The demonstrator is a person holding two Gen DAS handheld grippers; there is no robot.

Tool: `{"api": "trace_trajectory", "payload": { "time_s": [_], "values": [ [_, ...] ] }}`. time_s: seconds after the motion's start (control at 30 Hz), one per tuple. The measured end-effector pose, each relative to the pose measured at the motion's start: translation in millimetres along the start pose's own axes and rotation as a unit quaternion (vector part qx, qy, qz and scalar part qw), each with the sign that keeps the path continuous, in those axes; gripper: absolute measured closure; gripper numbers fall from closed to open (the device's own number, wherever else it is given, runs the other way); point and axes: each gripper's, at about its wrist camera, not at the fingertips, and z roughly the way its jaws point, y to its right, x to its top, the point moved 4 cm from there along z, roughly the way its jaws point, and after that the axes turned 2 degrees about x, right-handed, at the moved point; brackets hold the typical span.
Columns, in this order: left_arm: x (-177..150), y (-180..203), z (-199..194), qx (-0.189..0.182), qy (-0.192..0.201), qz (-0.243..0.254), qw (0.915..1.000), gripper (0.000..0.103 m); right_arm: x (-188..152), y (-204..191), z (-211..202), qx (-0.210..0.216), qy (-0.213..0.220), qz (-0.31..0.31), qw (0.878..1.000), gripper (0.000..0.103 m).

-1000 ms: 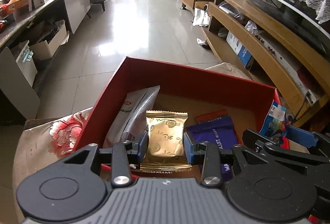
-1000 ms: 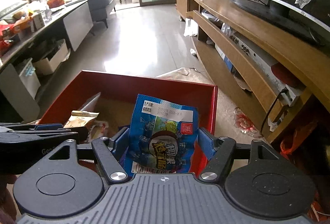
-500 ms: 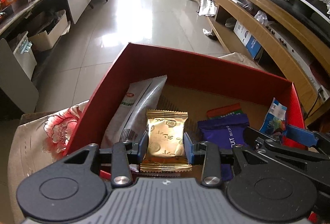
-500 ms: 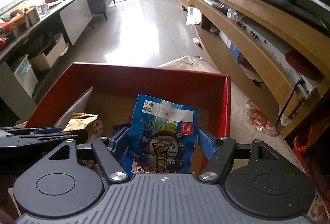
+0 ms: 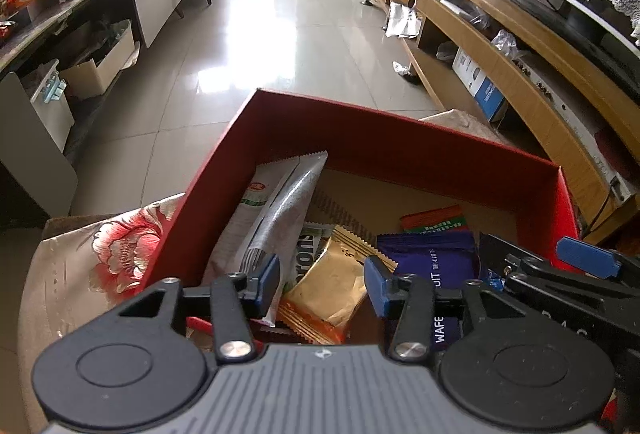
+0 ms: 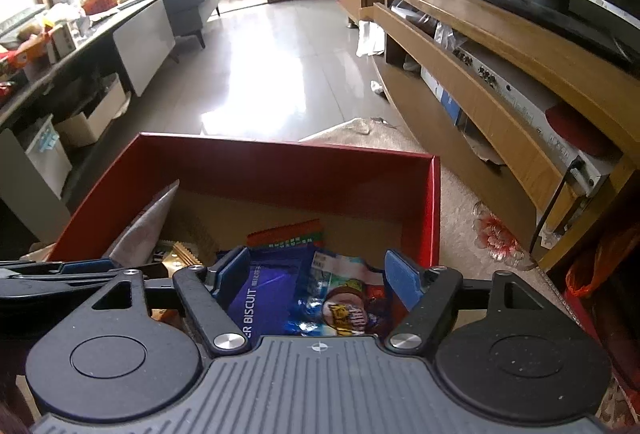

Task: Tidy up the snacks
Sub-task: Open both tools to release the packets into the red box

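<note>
Glossy wrappers in a matt card box

The red box [image 5: 384, 150] looks like matt cardboard with a plain brown floor; the gold packet [image 5: 332, 286] and purple biscuit packet [image 6: 264, 294] shine like foil, and the flowered cloth [image 5: 100, 258] beneath looks soft and woven.

The box [image 5: 384, 150] is coloured deep red on its walls, and its floor [image 6: 328, 210] is plain cardboard brown. A gold packet [image 5: 332, 282] with orange striped edges is seen inside it. A purple wafer packet [image 5: 432, 258] is printed with white letters. A silver-grey pouch [image 5: 280, 210] is marked with a red and green label on white. A red-orange packet [image 5: 434, 220] is crossed by a green band. A blue packet [image 6: 340, 298] is covered with a bright cartoon print. The cloth [image 5: 100, 262] is beige with a red flower pattern. The finger pads [image 5: 266, 280] are blue on black arms.
</note>
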Motion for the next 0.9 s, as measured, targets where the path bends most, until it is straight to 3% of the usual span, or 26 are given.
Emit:
{"api": "trace_trajectory", "payload": {
  "time_s": [0.7, 0.9],
  "values": [
    [-41.0, -33.8, -53.4, -0.014, -0.002, -0.042, 0.999, 0.05, -23.6, -9.6, -45.2, -0.012, -0.002, -0.025, 1.0, 0.02],
    [-64.8, -46.1, -50.4, -0.018, -0.037, -0.075, 0.9963, 0.05, -34.6, -17.5, -59.9, -0.004, -0.004, -0.034, 0.999, 0.02]
  ]
}}
